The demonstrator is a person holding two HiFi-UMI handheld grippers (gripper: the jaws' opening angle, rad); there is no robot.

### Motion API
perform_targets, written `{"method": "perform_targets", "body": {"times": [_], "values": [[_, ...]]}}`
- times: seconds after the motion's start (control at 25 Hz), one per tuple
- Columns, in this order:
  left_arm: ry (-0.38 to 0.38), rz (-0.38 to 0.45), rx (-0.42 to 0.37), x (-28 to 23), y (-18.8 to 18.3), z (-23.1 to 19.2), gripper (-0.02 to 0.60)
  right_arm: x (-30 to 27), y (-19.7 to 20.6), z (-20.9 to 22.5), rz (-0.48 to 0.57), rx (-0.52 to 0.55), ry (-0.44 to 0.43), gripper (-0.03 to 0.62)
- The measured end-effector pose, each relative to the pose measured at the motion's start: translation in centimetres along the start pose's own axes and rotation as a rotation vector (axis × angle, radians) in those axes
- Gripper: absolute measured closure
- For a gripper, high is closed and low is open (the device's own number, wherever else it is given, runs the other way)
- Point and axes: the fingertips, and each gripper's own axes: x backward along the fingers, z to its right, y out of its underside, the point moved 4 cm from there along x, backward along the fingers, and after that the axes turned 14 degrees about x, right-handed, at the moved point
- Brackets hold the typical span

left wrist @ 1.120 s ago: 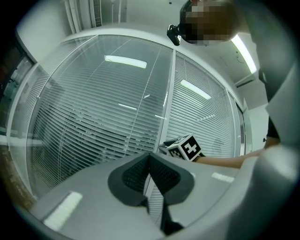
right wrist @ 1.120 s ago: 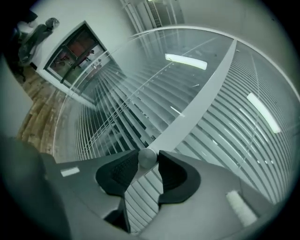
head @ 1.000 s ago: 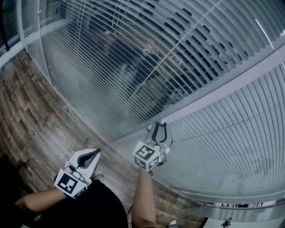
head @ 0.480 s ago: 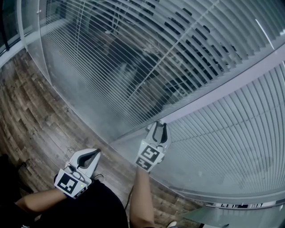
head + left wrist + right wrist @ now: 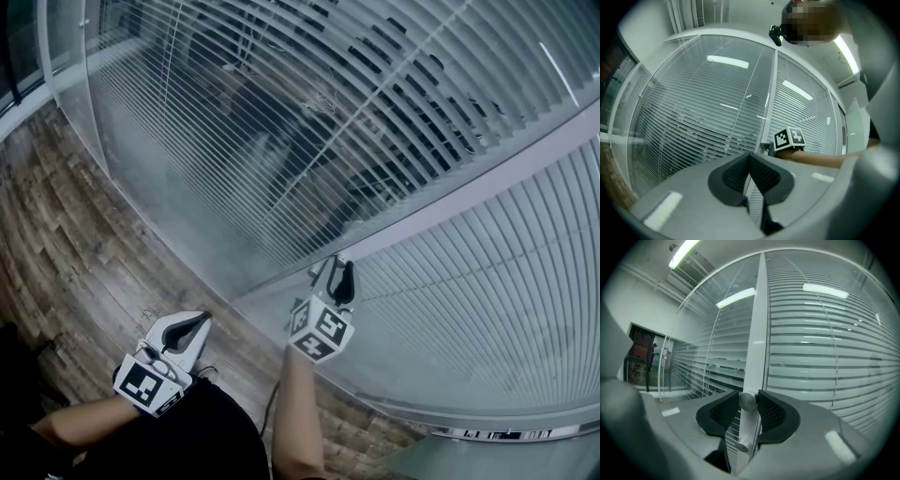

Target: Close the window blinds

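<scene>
The window blinds (image 5: 281, 112) hang behind glass, their slats tilted so dark gaps show; the panel (image 5: 487, 281) to the right looks flatter and paler. A grey upright post (image 5: 469, 192) divides them. My right gripper (image 5: 336, 267) is at the foot of this post. In the right gripper view its pads press on both sides of a round metal knob (image 5: 747, 401) on the post (image 5: 757, 333); a second knob (image 5: 742, 445) sits lower. My left gripper (image 5: 199, 321) hangs low over the floor with its jaws together and nothing in them (image 5: 749, 157).
Wood-plank floor (image 5: 84, 244) runs along the base of the glass wall. The person's bare right forearm (image 5: 298, 412) and dark clothing (image 5: 197, 441) fill the bottom of the head view. A dark doorway (image 5: 642, 362) shows far left in the right gripper view.
My right gripper has rolled about its own axis at the post, so its marker cube shows different faces. The left gripper has stayed where it was.
</scene>
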Motion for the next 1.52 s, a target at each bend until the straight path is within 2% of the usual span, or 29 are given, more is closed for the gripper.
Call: {"method": "perform_targets", "body": {"times": [0.44,0.52,0.6,0.68,0.8,0.96,1.08,1.16,1.28,1.52], "values": [[-0.007,0.002,0.021,0.7,-0.1,0.0,0.580,0.1,0.3,0.8,0.028,-0.399,-0.022,0.462],[-0.008,0.005,0.028,0.8,-0.1,0.0,0.580,0.1,0.3,1.0,0.035,-0.439,-0.037,0.462],[-0.005,0.006,0.030,0.9,-0.1,0.0,0.580,0.1,0.4,1.0,0.040,-0.431,-0.050,0.461],[-0.002,0.007,0.029,0.9,0.0,0.1,0.580,0.1,0.4,0.9,0.039,-0.368,-0.070,0.456],[-0.004,0.004,0.045,1.0,0.0,0.0,0.580,0.4,0.3,1.1,0.038,-0.201,-0.094,0.453],[-0.015,-0.004,0.048,1.3,0.2,-0.2,0.580,1.4,-0.9,0.7,0.051,0.144,-0.088,0.431],[-0.010,-0.005,0.042,1.4,0.3,0.1,0.580,1.4,-1.1,-0.5,0.016,0.410,-0.089,0.414],[-0.008,-0.002,0.042,1.5,0.3,0.2,0.580,1.3,-0.9,-1.0,-0.008,0.551,-0.069,0.413],[-0.014,-0.001,0.049,1.6,0.3,0.1,0.580,1.0,-0.8,-1.5,-0.039,0.679,-0.056,0.413],[-0.025,0.006,0.055,1.8,0.9,-0.6,0.580,0.0,1.2,-2.1,-0.108,0.809,-0.036,0.417]]}}
